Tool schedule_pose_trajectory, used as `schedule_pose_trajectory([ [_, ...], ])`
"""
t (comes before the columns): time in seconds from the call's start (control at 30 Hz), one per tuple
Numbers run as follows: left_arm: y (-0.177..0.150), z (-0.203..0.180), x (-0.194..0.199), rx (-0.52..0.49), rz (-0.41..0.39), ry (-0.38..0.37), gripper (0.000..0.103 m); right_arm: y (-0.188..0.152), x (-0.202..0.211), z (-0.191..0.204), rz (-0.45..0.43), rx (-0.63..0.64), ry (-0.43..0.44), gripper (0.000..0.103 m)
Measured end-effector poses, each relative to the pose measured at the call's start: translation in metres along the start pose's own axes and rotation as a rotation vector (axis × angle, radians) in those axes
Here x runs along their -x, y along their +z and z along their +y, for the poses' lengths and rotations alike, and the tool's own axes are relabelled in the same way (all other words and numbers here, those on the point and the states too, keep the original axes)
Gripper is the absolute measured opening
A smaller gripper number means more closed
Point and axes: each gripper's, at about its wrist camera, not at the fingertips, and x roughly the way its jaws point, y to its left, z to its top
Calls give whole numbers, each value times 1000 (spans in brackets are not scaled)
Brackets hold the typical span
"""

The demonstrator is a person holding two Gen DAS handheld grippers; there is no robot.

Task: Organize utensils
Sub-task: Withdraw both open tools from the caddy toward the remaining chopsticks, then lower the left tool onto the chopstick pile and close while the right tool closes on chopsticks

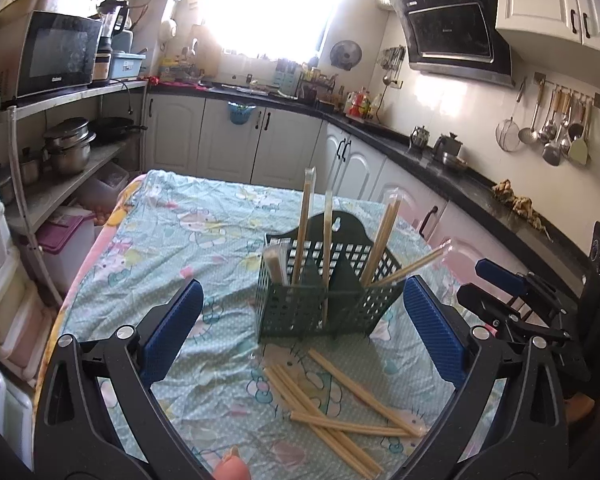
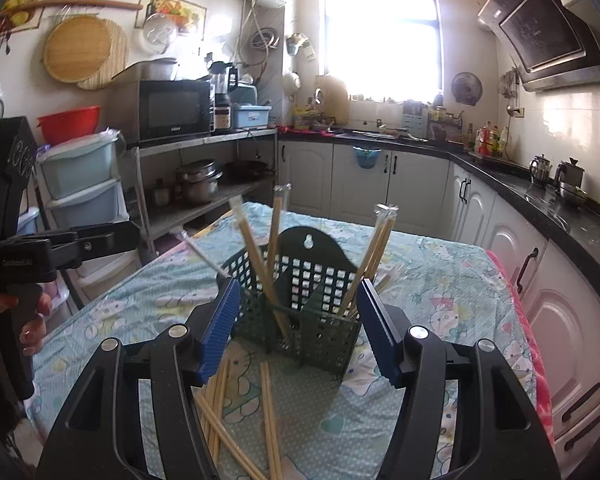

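A dark green perforated utensil basket (image 1: 320, 308) (image 2: 300, 320) stands on the table with several wrapped pairs of wooden chopsticks (image 1: 306, 224) (image 2: 275, 232) upright and leaning in its compartments. More loose chopsticks (image 1: 332, 404) (image 2: 220, 412) lie crossed on the cloth in front of it. My left gripper (image 1: 302, 332) hovers open just short of the basket, above the loose chopsticks, with nothing between its blue pads. My right gripper (image 2: 300, 328) is also open and empty, pointing at the basket from close by. In the left wrist view it sits to the basket's right (image 1: 500, 284).
The table wears a light blue cartoon cloth (image 1: 172, 232) (image 2: 440, 280). A metal rack with a microwave (image 1: 56, 54) and pots (image 1: 68, 148) stands to the left. Black countertop (image 1: 440, 160) and white cabinets run behind and to the right. A hand (image 2: 34, 320) holds the left gripper.
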Motion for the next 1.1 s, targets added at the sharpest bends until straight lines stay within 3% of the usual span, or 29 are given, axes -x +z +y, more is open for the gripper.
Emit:
schedule_pose_trajectory([
  [0.7,-43,17,-24,33,130,9,92,-44,-13,34,132,64,72,58],
  [0.9,-54,23,-38,52,190,-4,69,-58,-20,41,182,91,104,57],
  [1.1,-68,28,-57,69,269,-11,55,-77,-34,50,272,128,144,50],
])
